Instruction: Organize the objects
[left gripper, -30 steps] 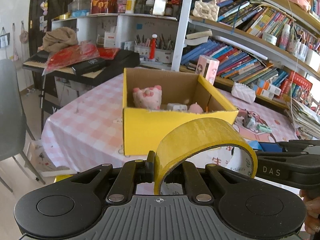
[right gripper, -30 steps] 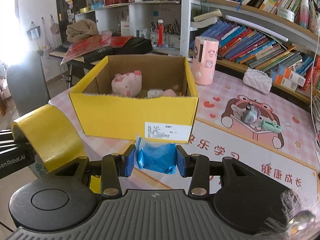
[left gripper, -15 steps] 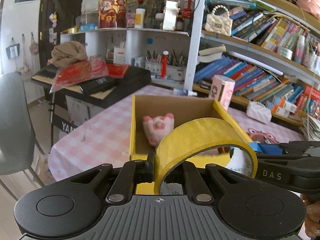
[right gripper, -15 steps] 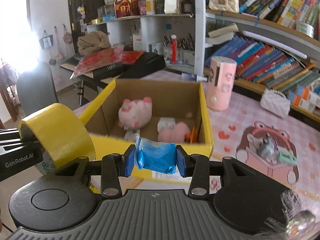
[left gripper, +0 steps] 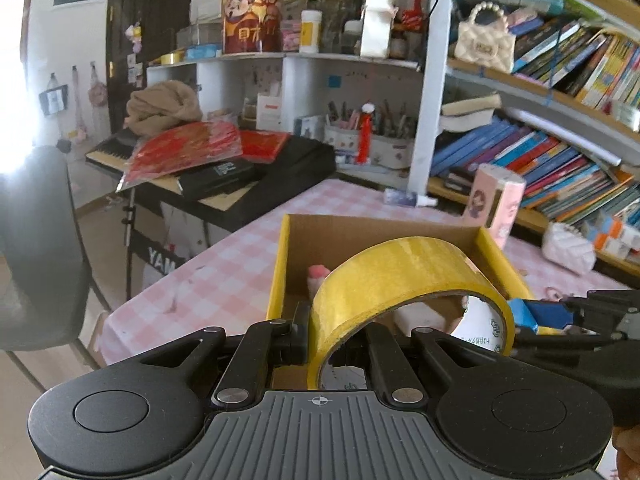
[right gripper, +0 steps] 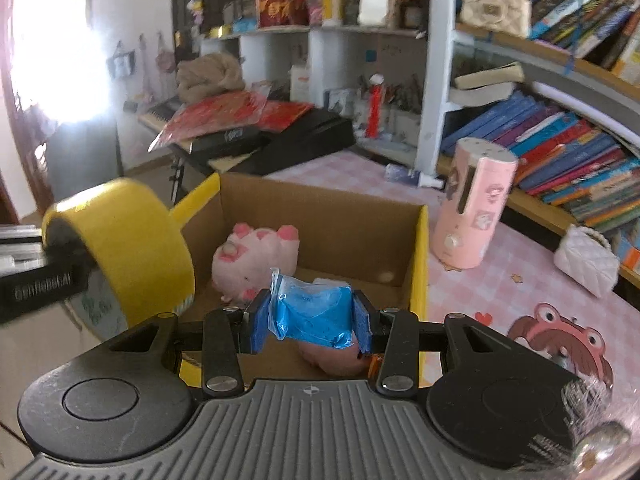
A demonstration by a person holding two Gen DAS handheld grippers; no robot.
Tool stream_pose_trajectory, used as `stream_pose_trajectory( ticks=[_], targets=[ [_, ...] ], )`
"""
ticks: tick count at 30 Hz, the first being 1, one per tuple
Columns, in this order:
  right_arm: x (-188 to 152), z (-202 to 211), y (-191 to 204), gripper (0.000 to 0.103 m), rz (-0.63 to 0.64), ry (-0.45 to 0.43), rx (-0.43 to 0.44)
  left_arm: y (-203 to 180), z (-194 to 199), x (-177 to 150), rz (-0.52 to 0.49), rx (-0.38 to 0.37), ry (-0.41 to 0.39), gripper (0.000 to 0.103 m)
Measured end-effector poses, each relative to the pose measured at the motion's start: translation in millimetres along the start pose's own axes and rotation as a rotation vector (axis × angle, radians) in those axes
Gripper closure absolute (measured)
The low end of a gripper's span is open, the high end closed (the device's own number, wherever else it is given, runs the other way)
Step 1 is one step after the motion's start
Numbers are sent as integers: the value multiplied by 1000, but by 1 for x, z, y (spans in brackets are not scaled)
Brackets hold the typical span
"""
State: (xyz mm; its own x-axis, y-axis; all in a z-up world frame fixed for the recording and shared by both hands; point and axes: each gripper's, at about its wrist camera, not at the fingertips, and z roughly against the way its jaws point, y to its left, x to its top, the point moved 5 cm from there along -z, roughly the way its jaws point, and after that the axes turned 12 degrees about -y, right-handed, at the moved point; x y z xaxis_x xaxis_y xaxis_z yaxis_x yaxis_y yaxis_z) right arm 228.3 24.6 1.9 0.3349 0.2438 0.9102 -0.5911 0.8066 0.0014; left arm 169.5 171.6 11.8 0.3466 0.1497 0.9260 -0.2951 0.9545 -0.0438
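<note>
My left gripper [left gripper: 336,332] is shut on a roll of yellow tape [left gripper: 404,276] and holds it over the near left edge of the yellow cardboard box [left gripper: 280,264]. The tape also shows in the right wrist view [right gripper: 128,236]. My right gripper [right gripper: 310,320] is shut on a blue plastic packet [right gripper: 312,314] and holds it above the open box [right gripper: 418,264]. Inside the box lie a pink plush pig [right gripper: 256,258], a small white item and another pink toy [right gripper: 332,358].
The box stands on a table with a pink checked cloth [left gripper: 224,276]. A pink cylinder [right gripper: 472,216] and a white quilted pouch [right gripper: 586,256] stand right of the box. Bookshelves [left gripper: 560,152] run behind. A grey chair [left gripper: 36,248] and a keyboard stand are at the left.
Both grippers have risen and moved forward with their loads. They now hang over the box opening, and more of the box floor shows.
</note>
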Motion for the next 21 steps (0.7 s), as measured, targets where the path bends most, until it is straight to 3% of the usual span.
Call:
stream_pose_trajectory(
  ticks=[9, 21],
  targets=[
    [-20, -34, 5, 64, 106, 90, 81, -11, -22, -9, -65, 48, 40, 96],
    [-28, -48, 2, 64, 41, 157, 170, -20, -43, -19, -100, 63, 97, 94]
  ],
)
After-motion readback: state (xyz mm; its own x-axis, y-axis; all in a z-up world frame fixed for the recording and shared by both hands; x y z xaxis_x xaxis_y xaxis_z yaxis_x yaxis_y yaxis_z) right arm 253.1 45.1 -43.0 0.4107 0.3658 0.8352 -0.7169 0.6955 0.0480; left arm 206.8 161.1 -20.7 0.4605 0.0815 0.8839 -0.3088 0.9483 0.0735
